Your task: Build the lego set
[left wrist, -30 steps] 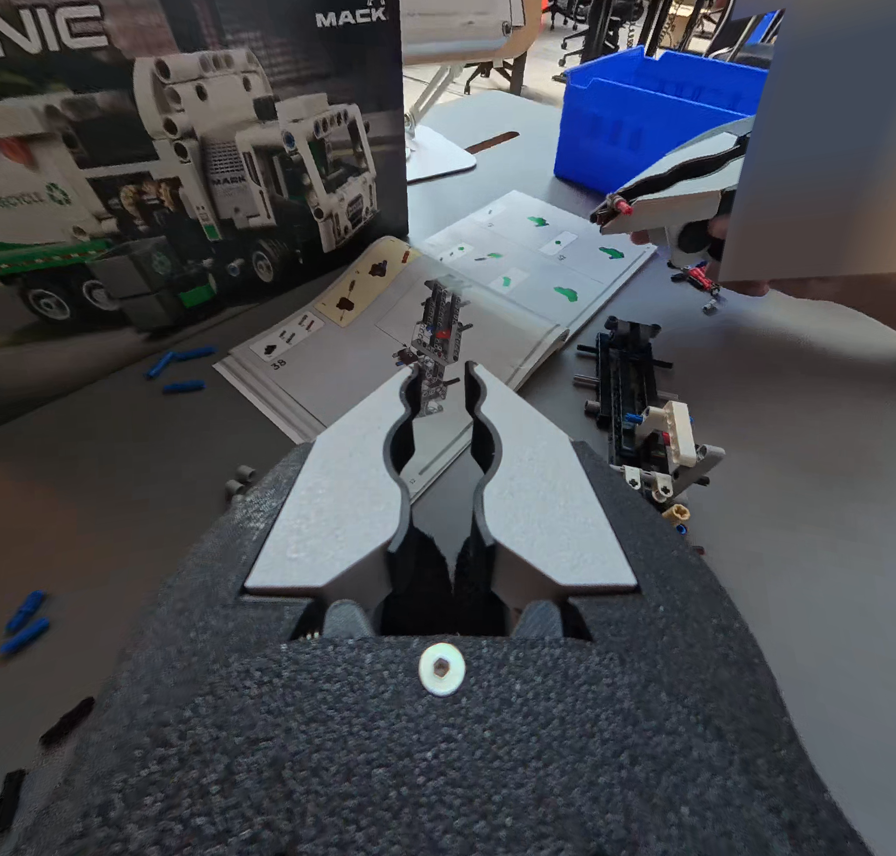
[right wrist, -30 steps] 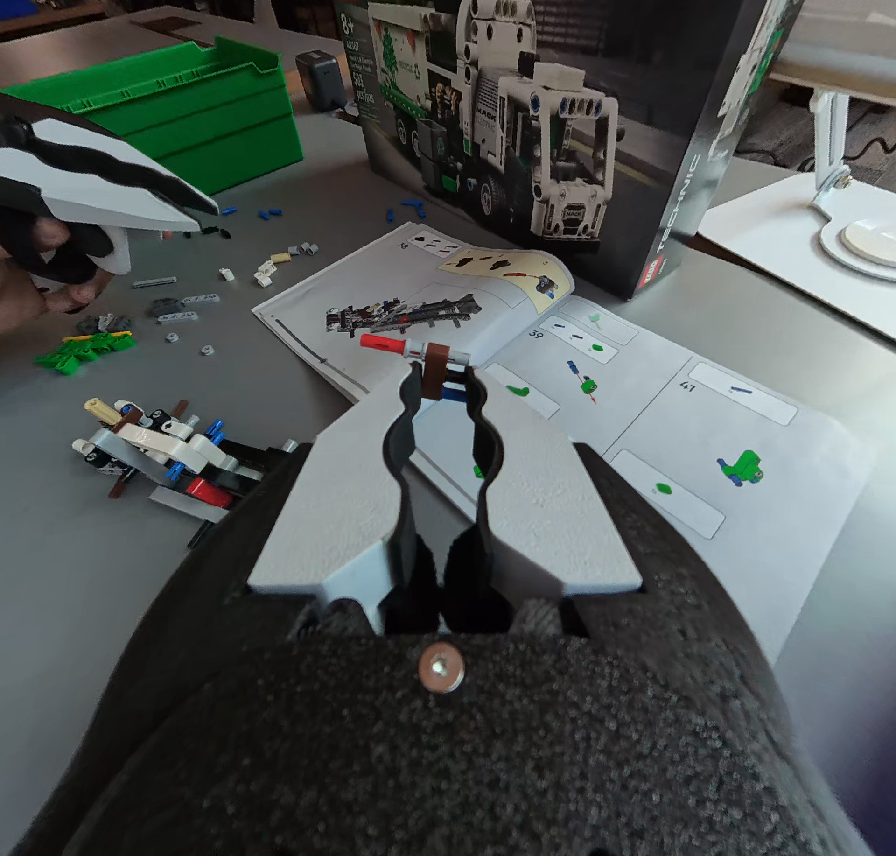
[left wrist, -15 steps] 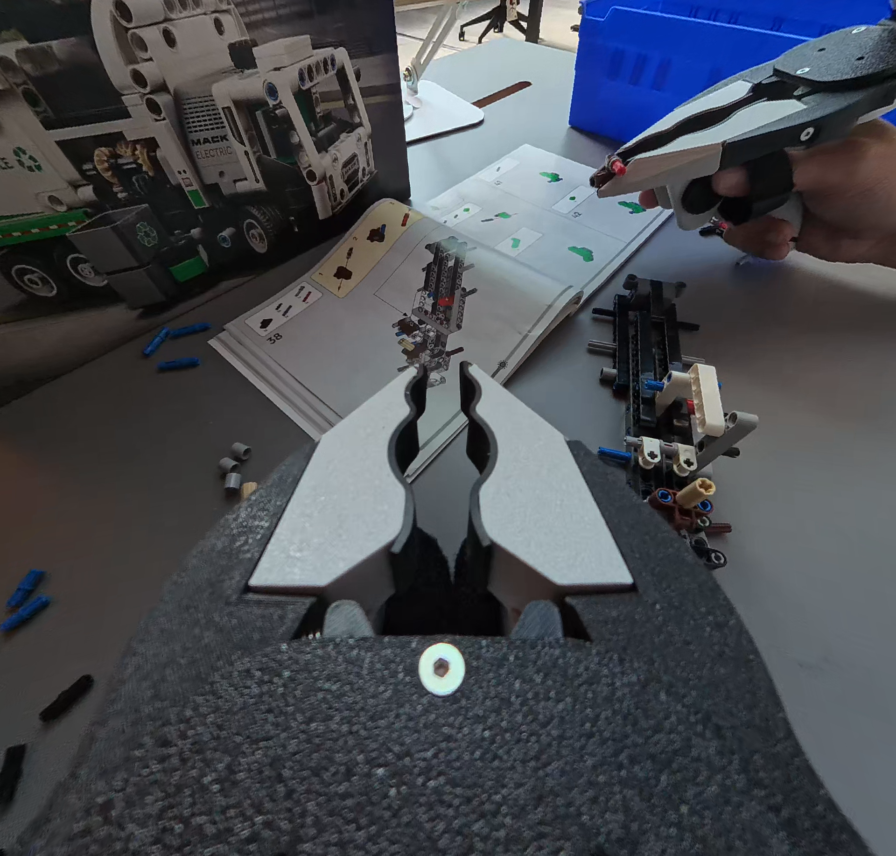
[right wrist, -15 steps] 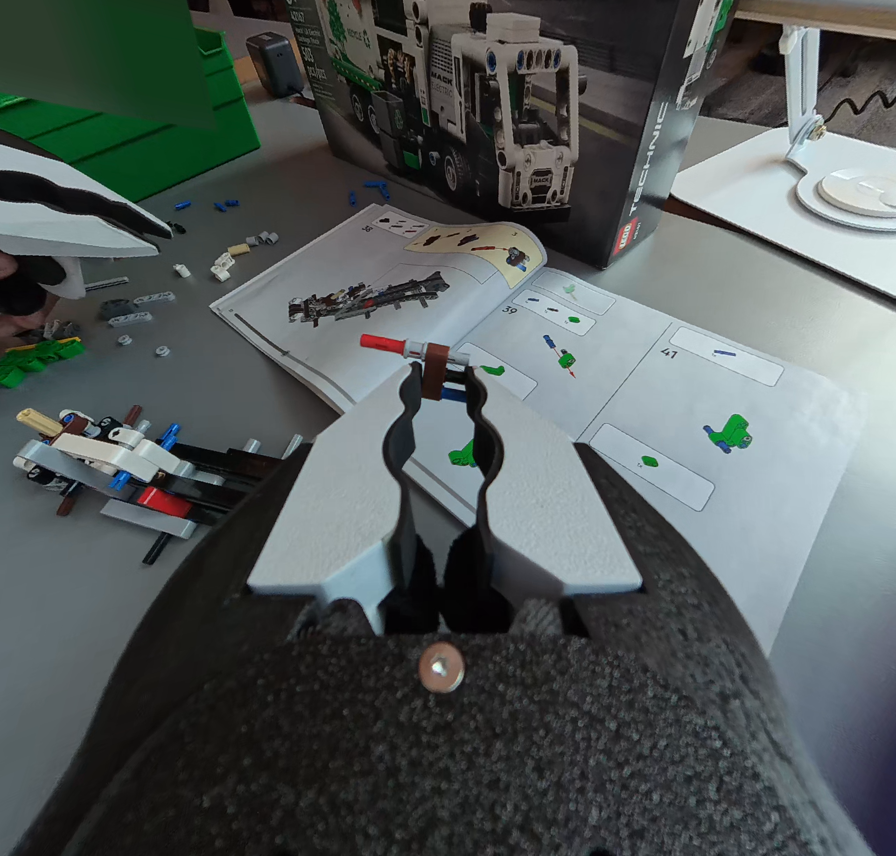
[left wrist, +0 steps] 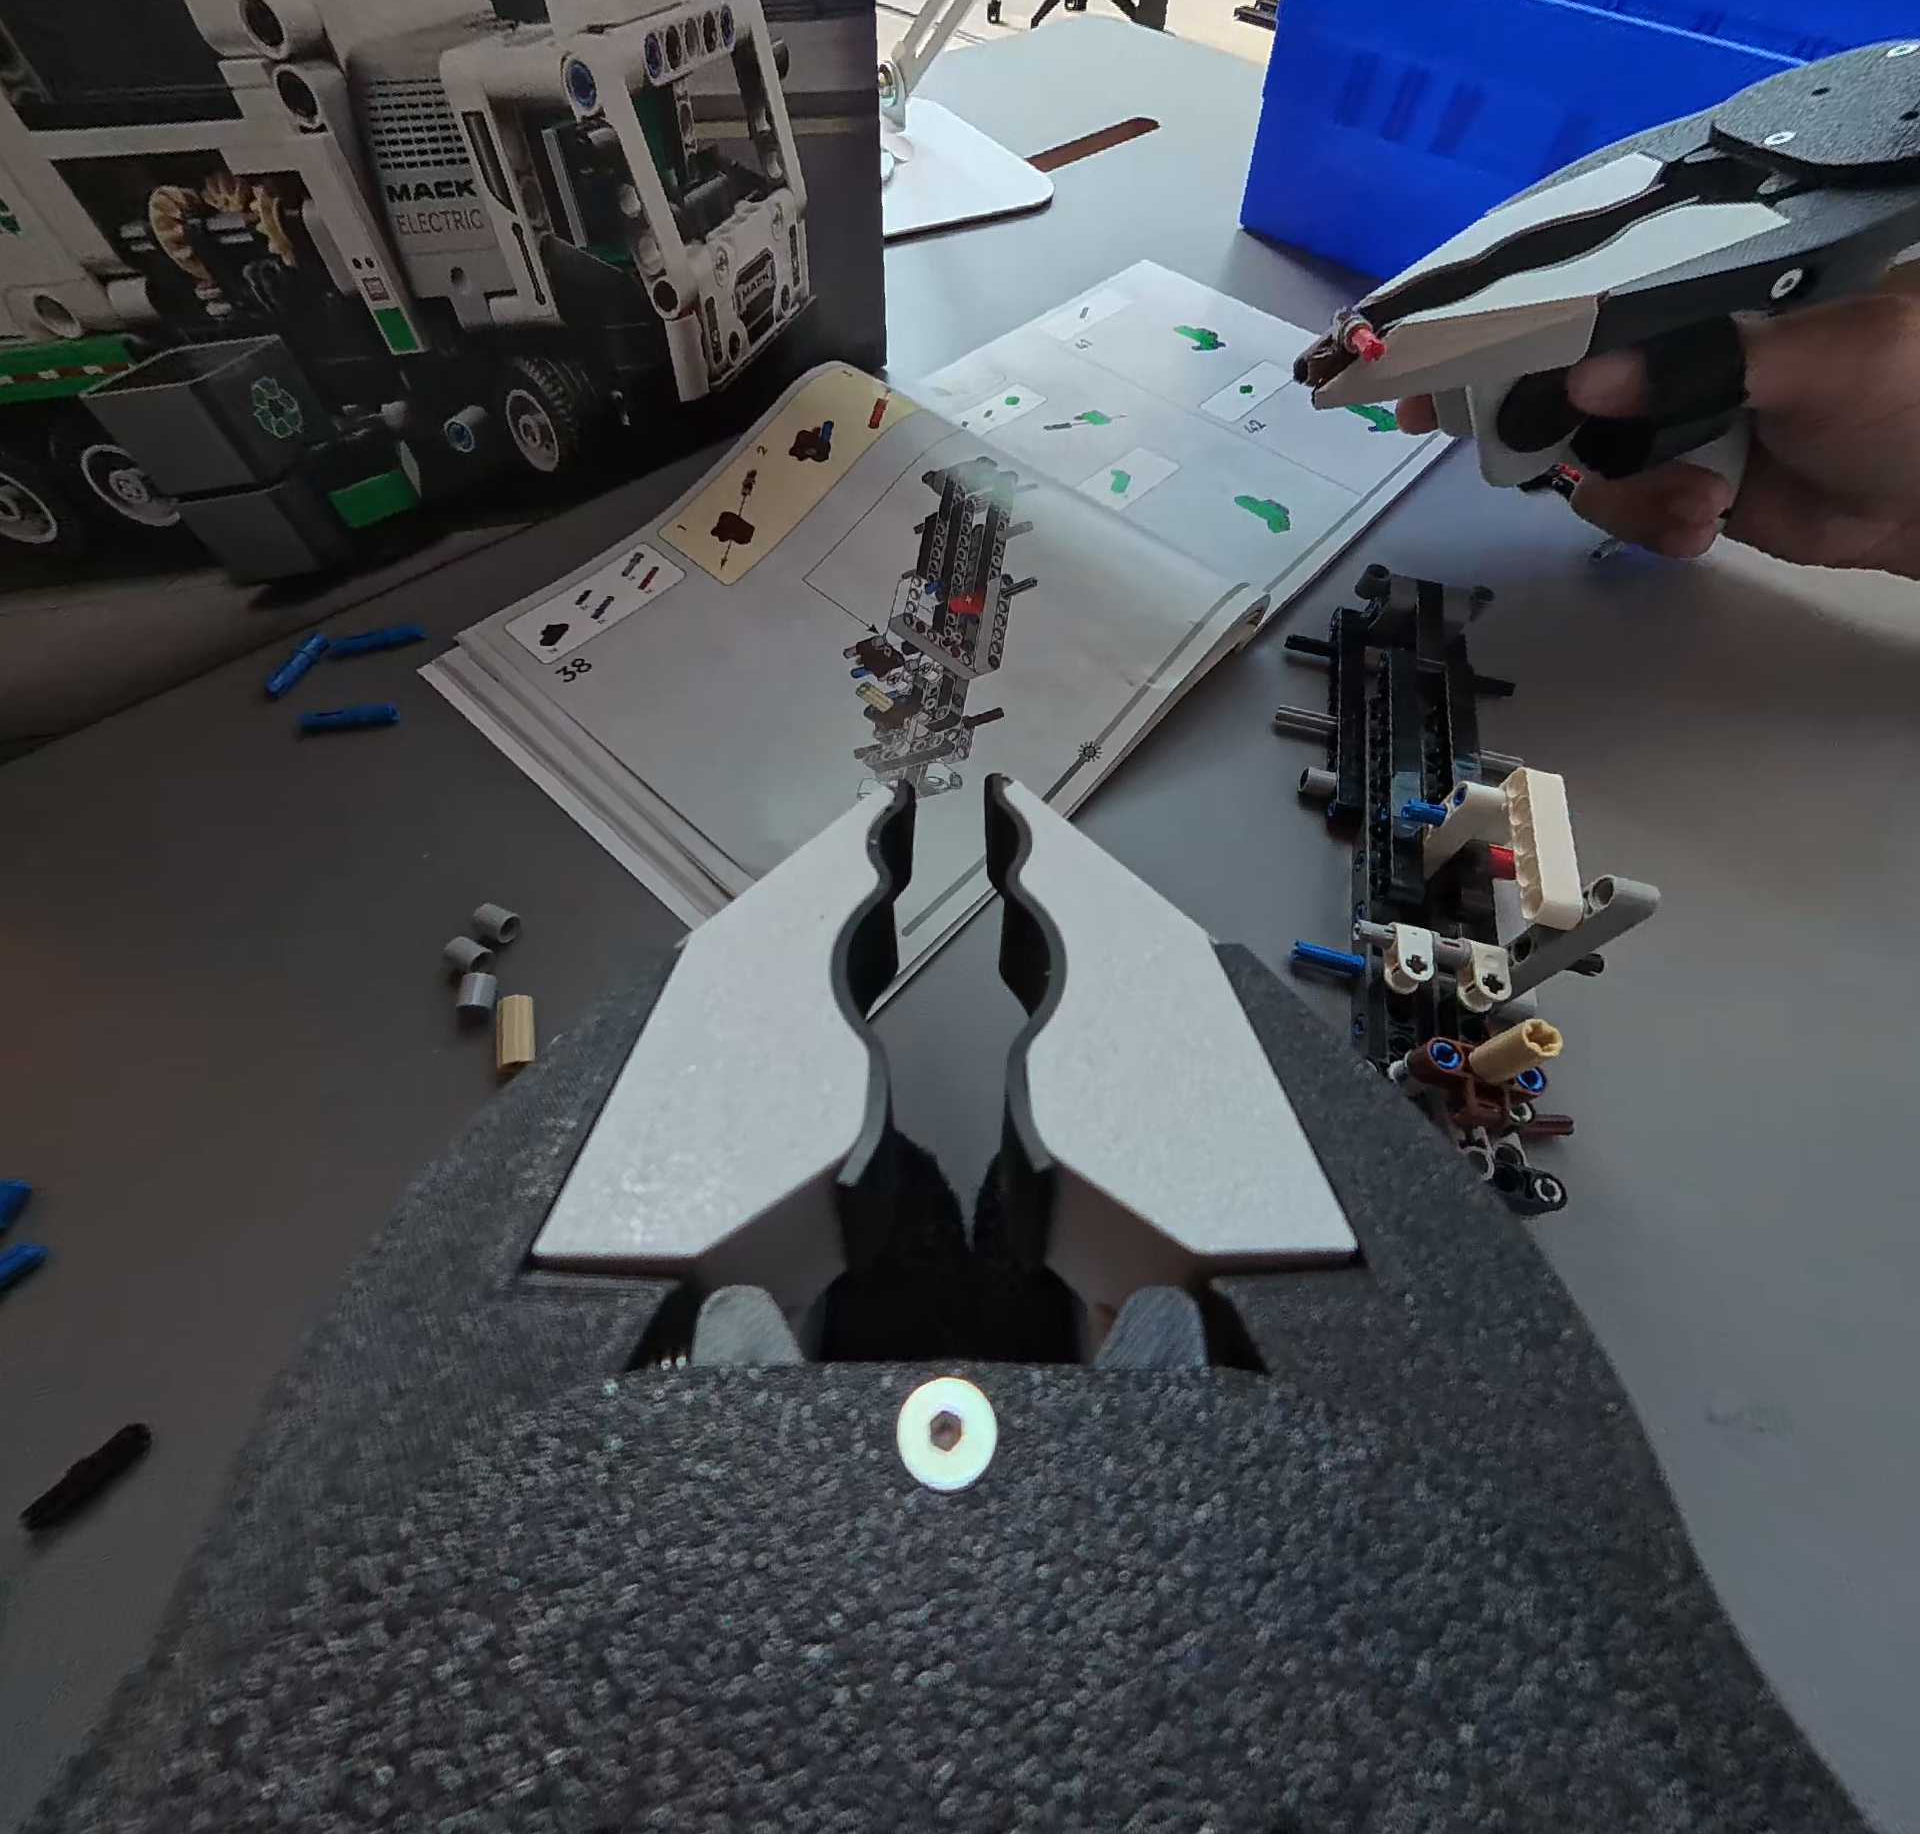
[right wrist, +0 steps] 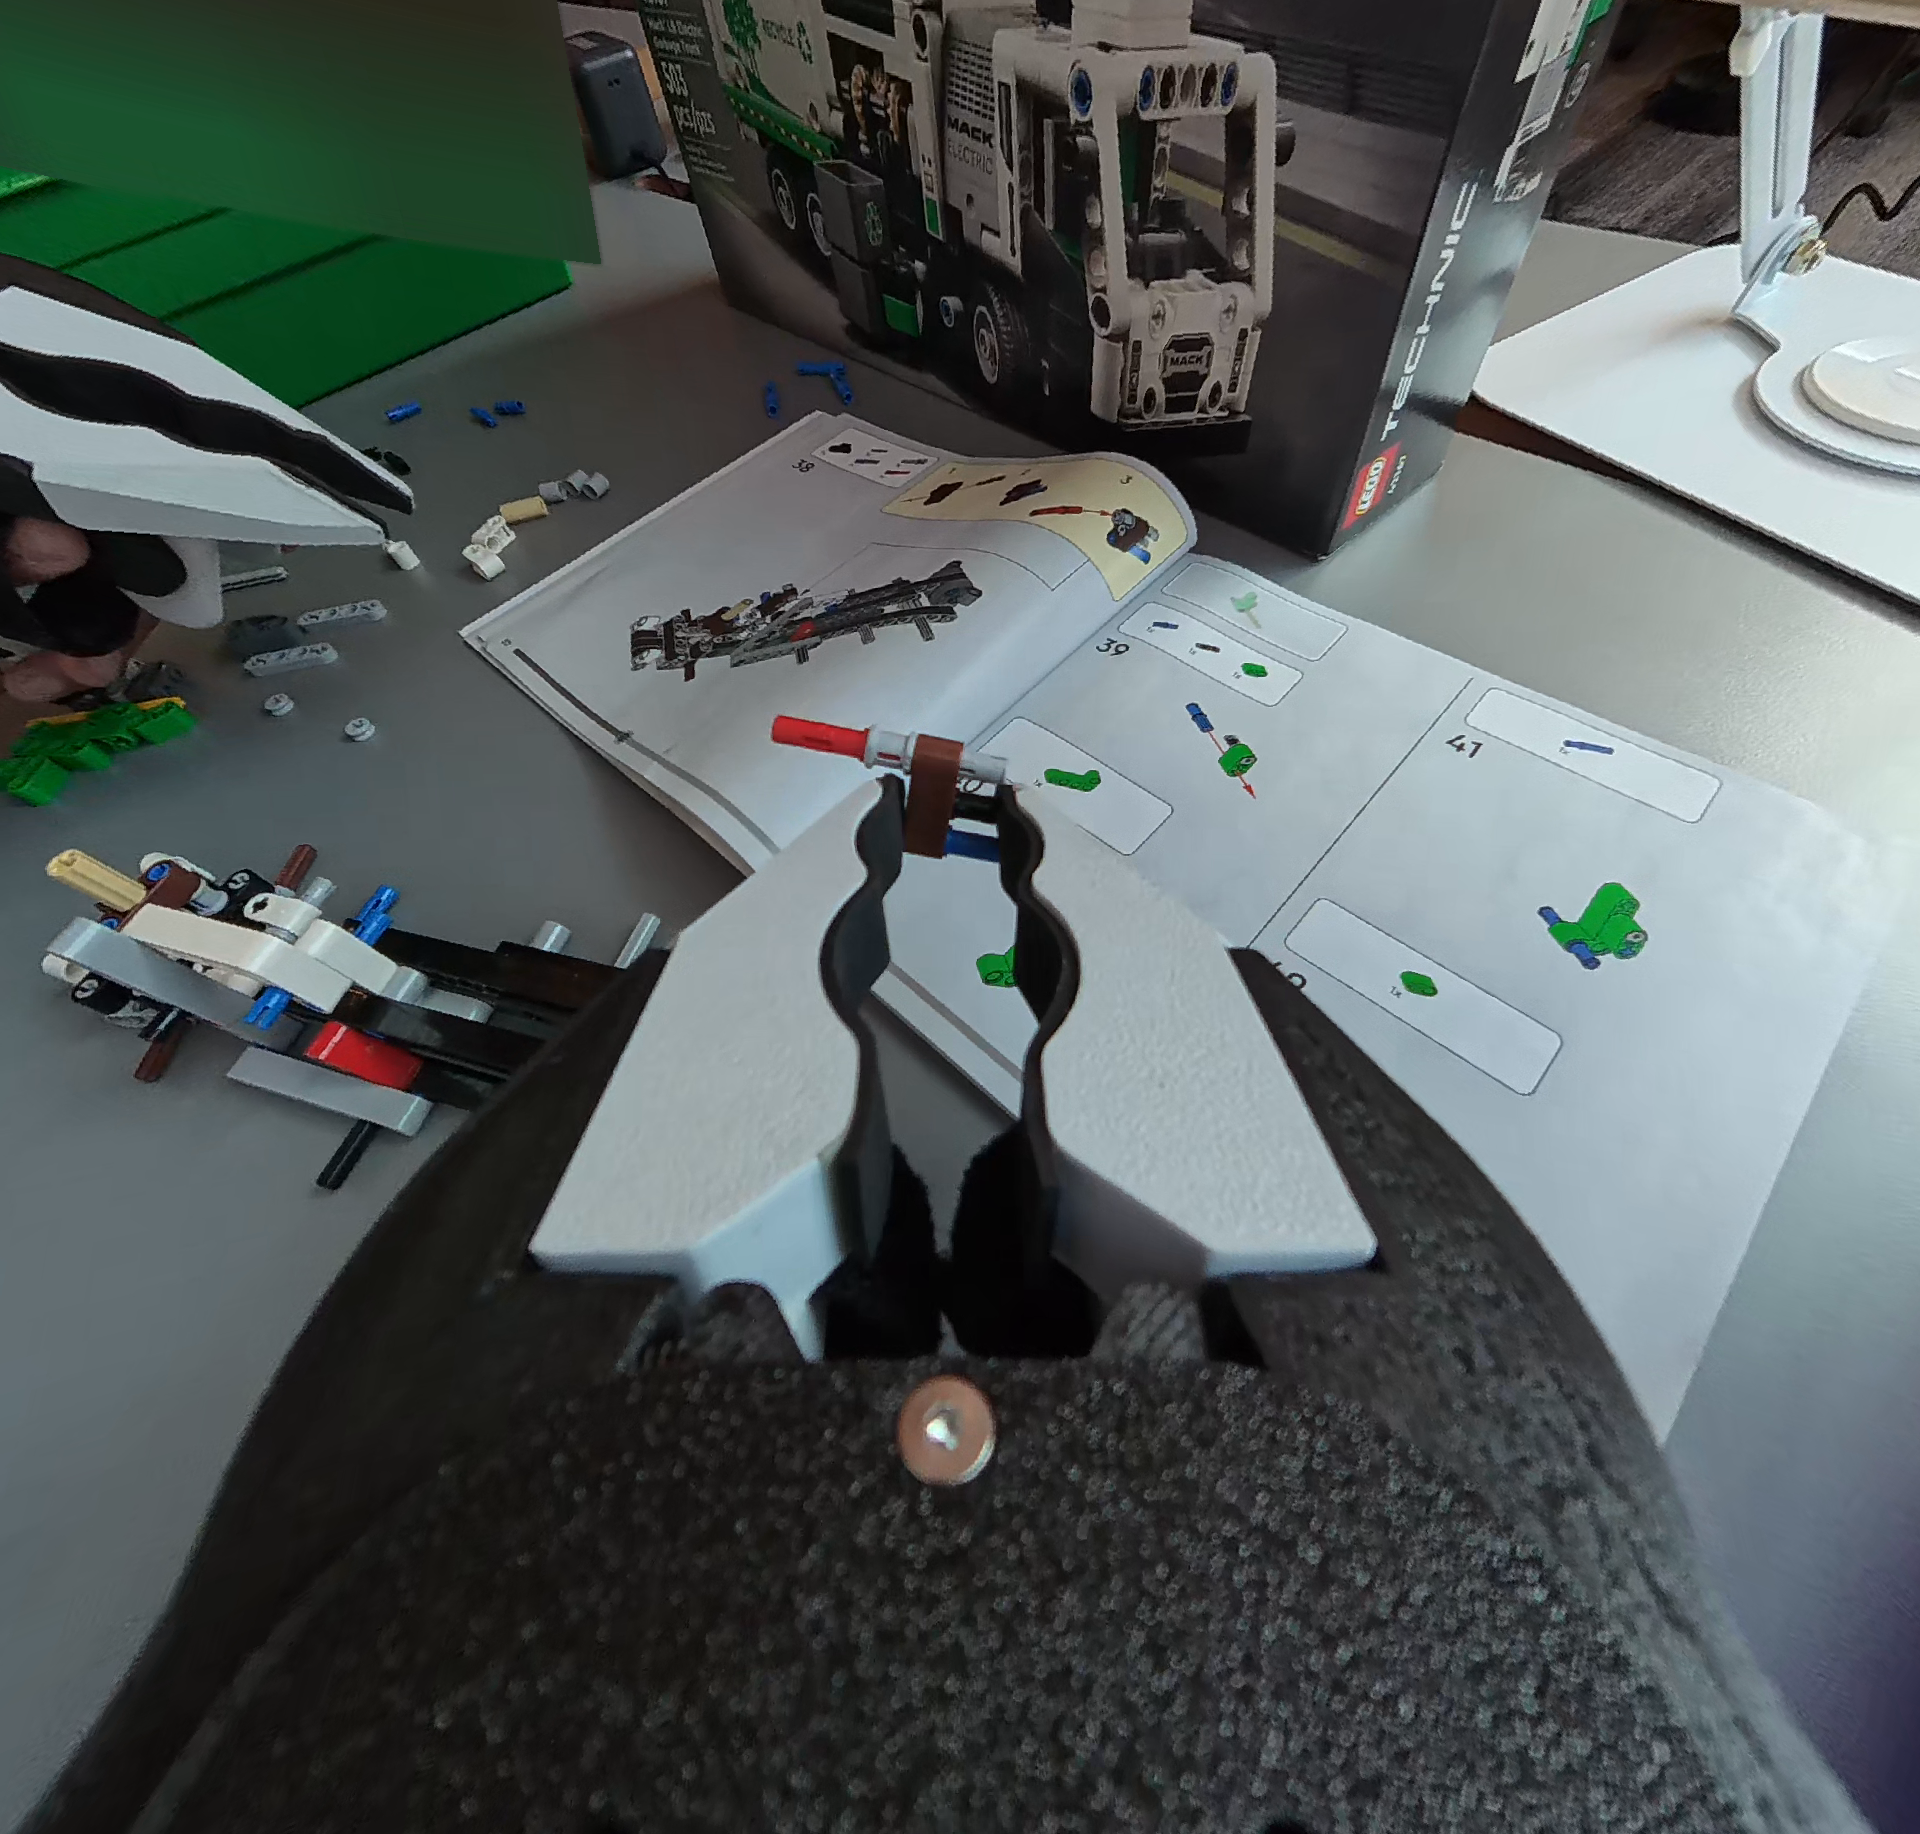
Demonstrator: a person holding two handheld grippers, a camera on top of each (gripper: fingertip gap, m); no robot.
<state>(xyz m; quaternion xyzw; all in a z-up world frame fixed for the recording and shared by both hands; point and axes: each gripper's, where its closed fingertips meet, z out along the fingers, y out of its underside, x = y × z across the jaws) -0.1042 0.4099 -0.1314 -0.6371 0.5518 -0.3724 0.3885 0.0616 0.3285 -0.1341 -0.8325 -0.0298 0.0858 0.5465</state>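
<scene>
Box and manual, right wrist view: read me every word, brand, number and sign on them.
I can't quote writing; here is where it stands.
Box front: white print at the top left, small marks on the pictured truck.
Box side: a logo and vertical white lettering.
Manual: printed step numbers beside the panels; the tiny part counts are too small to read.
</scene>
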